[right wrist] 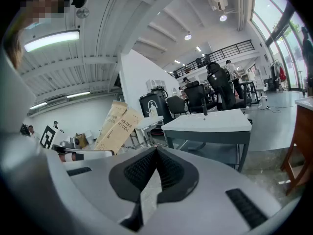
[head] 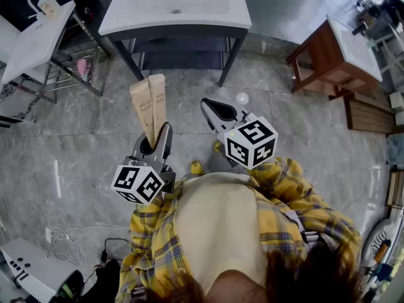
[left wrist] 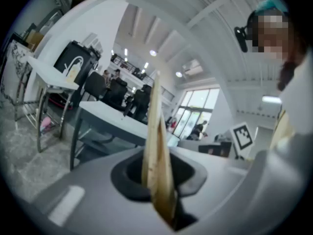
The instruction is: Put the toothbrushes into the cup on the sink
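Two brown cardboard toothbrush boxes [right wrist: 119, 125] each carry the words "TOOTH BRUSH" in dark capitals running along their length, legible in the right gripper view. In the head view the print on these boxes is too small to read.

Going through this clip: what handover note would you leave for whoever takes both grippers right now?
Left gripper: shut on two kraft toothbrush boxes, which stick out past its jaws toward the sink.
Right gripper: shut, nothing between the jaws.
Sink: white top on a dark stand, across the floor ahead of the person; no cup can be made out on it from here.
Done: the boxes are picked up and in hand.
Left: walk up to the sink, find the cup, and put the toothbrushes in. The free right gripper could probably help.
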Action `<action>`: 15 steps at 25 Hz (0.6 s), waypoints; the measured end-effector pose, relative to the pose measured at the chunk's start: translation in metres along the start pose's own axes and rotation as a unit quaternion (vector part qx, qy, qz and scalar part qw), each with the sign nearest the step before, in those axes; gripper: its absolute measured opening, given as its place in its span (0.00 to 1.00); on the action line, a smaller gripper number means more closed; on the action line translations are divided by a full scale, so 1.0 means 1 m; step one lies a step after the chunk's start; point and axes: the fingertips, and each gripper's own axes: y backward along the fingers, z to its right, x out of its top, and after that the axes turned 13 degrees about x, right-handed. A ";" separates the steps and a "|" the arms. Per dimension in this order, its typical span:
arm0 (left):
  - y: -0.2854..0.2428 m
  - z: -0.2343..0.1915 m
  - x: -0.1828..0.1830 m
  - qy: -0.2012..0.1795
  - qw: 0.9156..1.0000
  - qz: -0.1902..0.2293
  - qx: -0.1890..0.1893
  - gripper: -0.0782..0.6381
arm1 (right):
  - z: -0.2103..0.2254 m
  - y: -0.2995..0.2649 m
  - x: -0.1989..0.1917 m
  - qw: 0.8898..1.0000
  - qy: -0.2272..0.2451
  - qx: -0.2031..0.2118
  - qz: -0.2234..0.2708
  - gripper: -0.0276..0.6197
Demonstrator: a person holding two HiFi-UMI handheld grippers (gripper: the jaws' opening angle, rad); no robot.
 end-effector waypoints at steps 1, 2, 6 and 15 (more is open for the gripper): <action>0.001 -0.001 0.000 0.001 1.000 0.000 0.001 0.18 | 0.000 0.000 0.000 1.000 -0.001 -0.001 0.000 0.06; 0.002 -0.002 -0.001 0.001 1.000 0.001 0.001 0.18 | 0.000 0.000 -0.001 1.000 -0.002 -0.002 0.000 0.06; 0.007 -0.004 -0.006 0.004 1.000 0.001 0.001 0.18 | 0.000 0.000 -0.003 1.000 -0.016 -0.003 0.009 0.06; -0.004 -0.015 -0.012 0.012 1.000 -0.009 0.010 0.18 | 0.012 -0.012 -0.009 1.000 -0.031 0.001 -0.003 0.06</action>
